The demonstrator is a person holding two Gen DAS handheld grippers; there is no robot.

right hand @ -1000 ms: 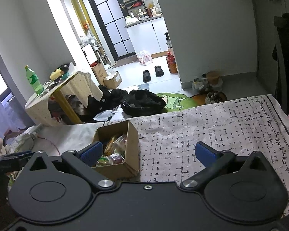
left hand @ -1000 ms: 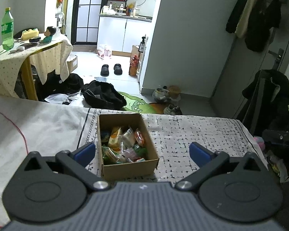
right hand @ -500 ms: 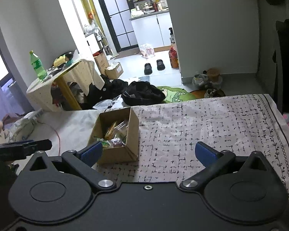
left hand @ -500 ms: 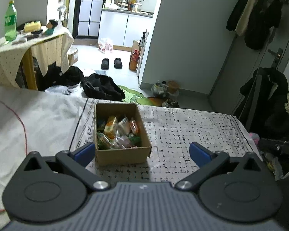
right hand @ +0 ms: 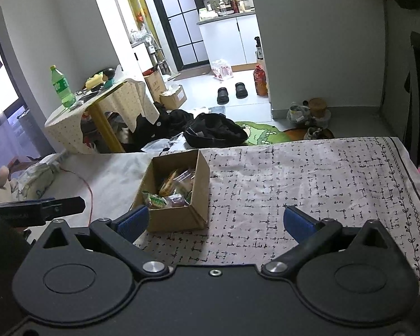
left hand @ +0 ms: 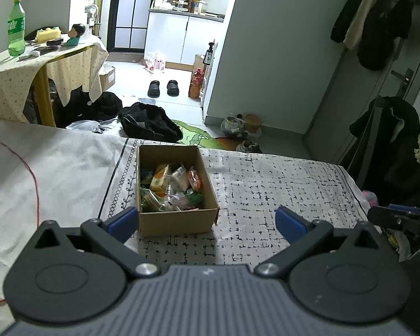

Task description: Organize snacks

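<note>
**Both grippers spread above the snack box**

Left wrist: my left gripper (left hand: 206, 221) is spread wide, empty. The cardboard box (left hand: 179, 221) of wrapped snacks (left hand: 170, 187) sits at 11 o'clock on the patterned cloth (left hand: 280, 184).

Right wrist: my right gripper (right hand: 216, 221) is likewise spread, empty; the box (right hand: 182, 218) lies at 10 o'clock.

Bed (left hand: 280, 184) is wearing a patterned sheet; box (left hand: 179, 222) is sitting on it, red cord (left hand: 35, 184) lying left of box.
</note>
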